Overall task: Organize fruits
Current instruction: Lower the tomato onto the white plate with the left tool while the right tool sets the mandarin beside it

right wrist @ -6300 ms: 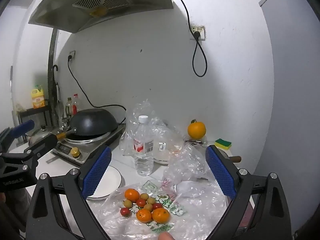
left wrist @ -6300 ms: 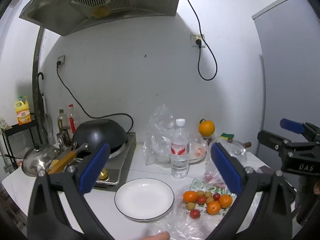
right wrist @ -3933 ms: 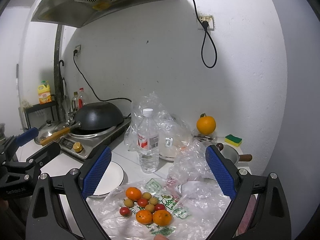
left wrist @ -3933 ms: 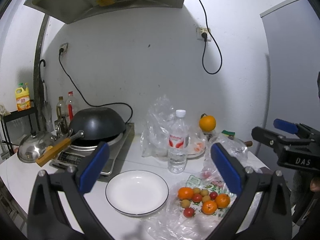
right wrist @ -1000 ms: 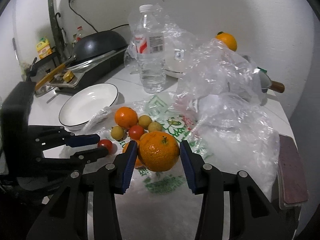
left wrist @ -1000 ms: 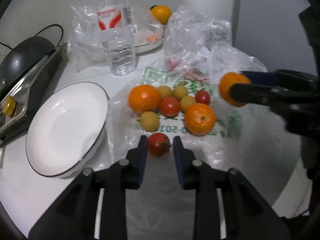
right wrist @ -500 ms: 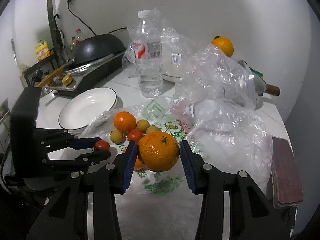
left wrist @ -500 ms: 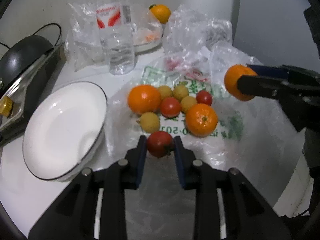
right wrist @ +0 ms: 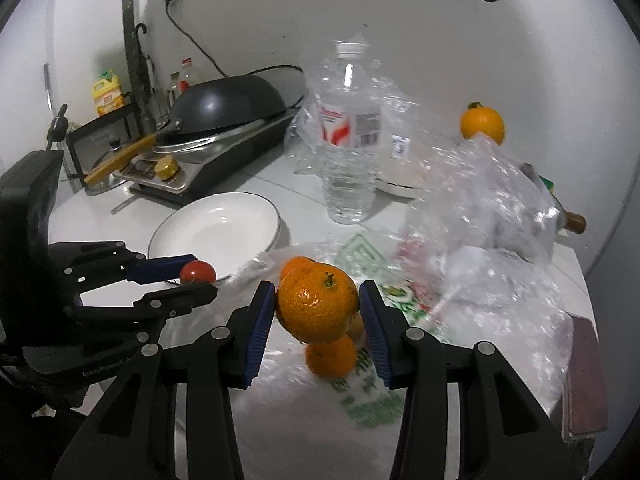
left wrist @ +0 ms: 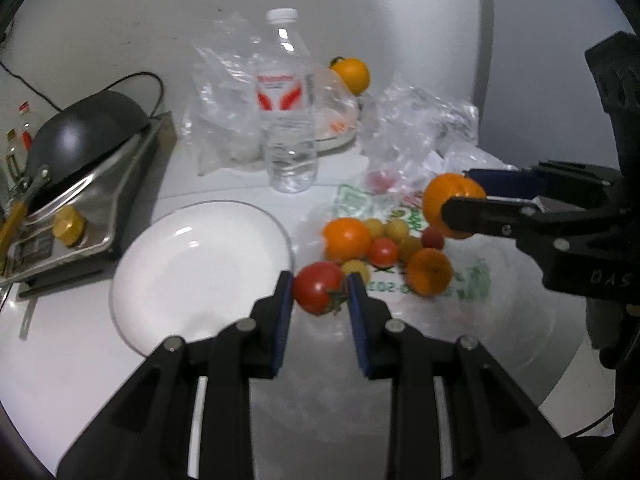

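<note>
Bare counter (left wrist: 72,360) lies open left of the white plate (left wrist: 132,280); behind it the water bottle (left wrist: 290,120) and stove (left wrist: 136,168) block passage.

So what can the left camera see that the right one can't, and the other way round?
Only the left view shows the small yellow fruits and small tomatoes in the pile; in the right view the held mandarin hides them. Only the right view shows the yellow jug on the rack and the brown-handled pan behind the bags. Both show the left gripper shut on a tomato, the right gripper shut on a mandarin, the plate, the bottle, the wok and the far orange.
</note>
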A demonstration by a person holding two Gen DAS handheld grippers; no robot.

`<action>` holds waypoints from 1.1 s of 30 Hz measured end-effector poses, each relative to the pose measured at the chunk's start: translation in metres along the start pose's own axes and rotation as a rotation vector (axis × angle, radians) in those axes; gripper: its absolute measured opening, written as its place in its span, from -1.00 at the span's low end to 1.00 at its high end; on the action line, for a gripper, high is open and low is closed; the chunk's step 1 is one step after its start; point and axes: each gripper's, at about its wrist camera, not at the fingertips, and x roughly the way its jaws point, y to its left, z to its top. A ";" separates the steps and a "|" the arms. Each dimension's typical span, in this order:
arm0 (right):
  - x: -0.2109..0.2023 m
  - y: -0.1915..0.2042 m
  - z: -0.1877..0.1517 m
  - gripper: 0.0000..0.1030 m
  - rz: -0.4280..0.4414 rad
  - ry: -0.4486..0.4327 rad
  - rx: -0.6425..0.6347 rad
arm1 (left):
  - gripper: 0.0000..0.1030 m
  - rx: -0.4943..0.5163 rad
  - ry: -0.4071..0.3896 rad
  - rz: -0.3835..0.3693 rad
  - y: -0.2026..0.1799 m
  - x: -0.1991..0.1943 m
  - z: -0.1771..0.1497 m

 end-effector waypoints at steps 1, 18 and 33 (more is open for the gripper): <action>0.002 0.003 0.002 -0.10 0.004 0.000 -0.005 | -0.46 -0.004 -0.003 0.008 0.004 -0.002 -0.001; 0.049 0.059 0.034 -0.10 0.058 0.047 -0.092 | -0.46 -0.071 -0.015 0.122 0.075 0.001 -0.017; 0.115 0.106 0.077 -0.10 0.169 0.079 -0.097 | -0.45 -0.121 -0.003 0.181 0.124 0.024 -0.021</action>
